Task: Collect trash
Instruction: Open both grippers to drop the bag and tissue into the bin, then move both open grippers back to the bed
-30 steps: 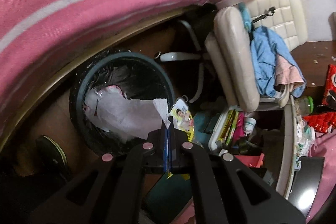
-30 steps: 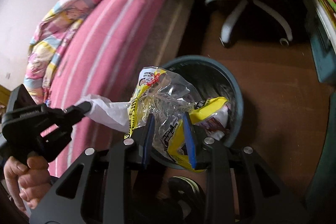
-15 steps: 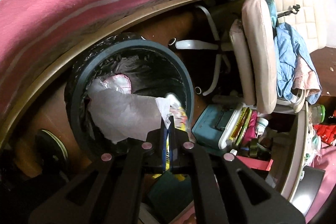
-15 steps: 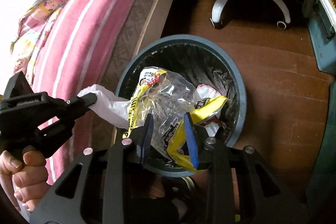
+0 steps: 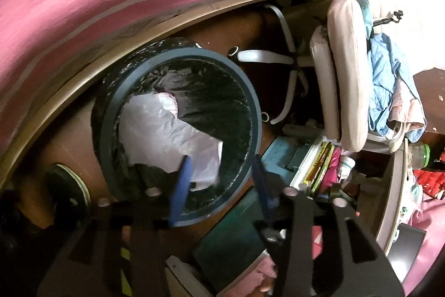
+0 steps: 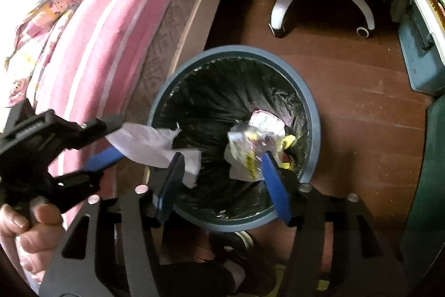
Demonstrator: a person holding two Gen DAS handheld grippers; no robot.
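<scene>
Two crumpled wrappers [image 6: 250, 146], white tissue [image 5: 172, 135]

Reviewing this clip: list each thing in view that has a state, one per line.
Left gripper: jaws opening, pads off the white paper.
Right gripper: jaws opening, wrapper released.
White paper: over the bin mouth, dropping in.
Clear yellow wrapper: loose inside the bin.
Bin: upright, black liner, partly filled.
</scene>
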